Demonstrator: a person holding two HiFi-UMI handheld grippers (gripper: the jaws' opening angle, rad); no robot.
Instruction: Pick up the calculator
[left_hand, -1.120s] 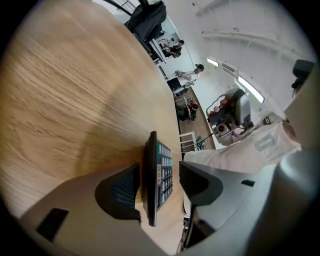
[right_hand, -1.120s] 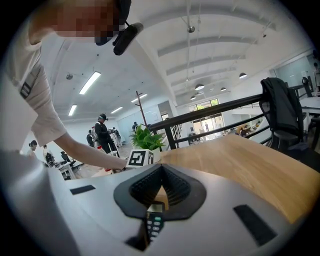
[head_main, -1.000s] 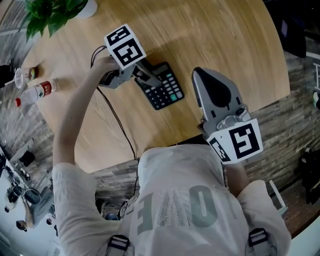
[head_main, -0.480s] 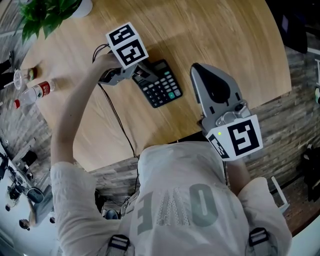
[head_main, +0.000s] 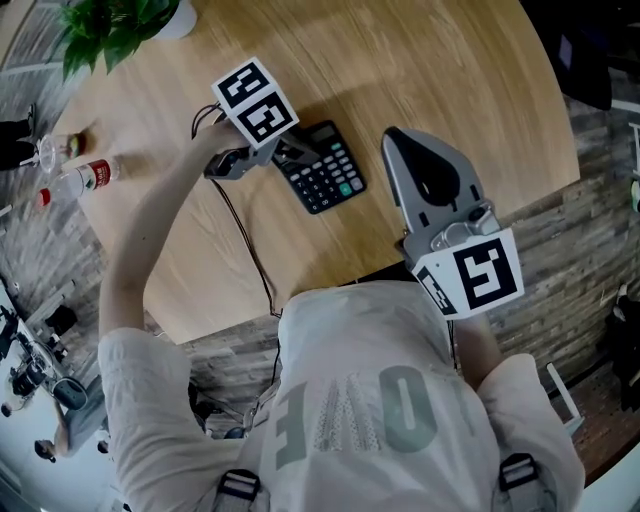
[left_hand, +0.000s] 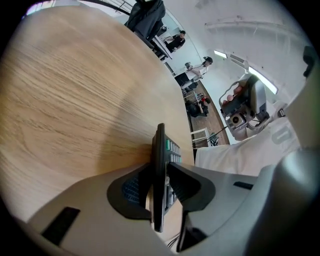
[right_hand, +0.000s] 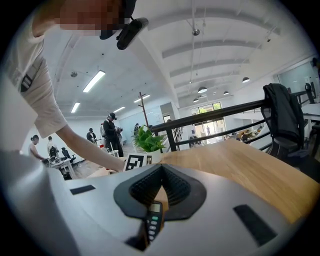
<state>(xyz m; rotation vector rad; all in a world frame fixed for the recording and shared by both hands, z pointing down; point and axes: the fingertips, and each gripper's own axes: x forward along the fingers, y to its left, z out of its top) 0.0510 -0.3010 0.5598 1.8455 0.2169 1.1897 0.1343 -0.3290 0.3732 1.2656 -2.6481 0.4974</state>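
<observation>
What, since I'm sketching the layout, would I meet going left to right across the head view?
Bottle → left gripper, whose jaws have just been closing onto the calculator's edge → calculator → right gripper. The plant is left out because it overlaps the bottle's span.

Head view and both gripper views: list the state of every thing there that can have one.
left gripper: shut on the calculator's edge; its jaws have just been closing onto it.
calculator: clamped between the left gripper's pads, keys facing up; whether it is lifted yet cannot be told.
right gripper: shut, holding nothing.
bottle: cap seems on.
</observation>
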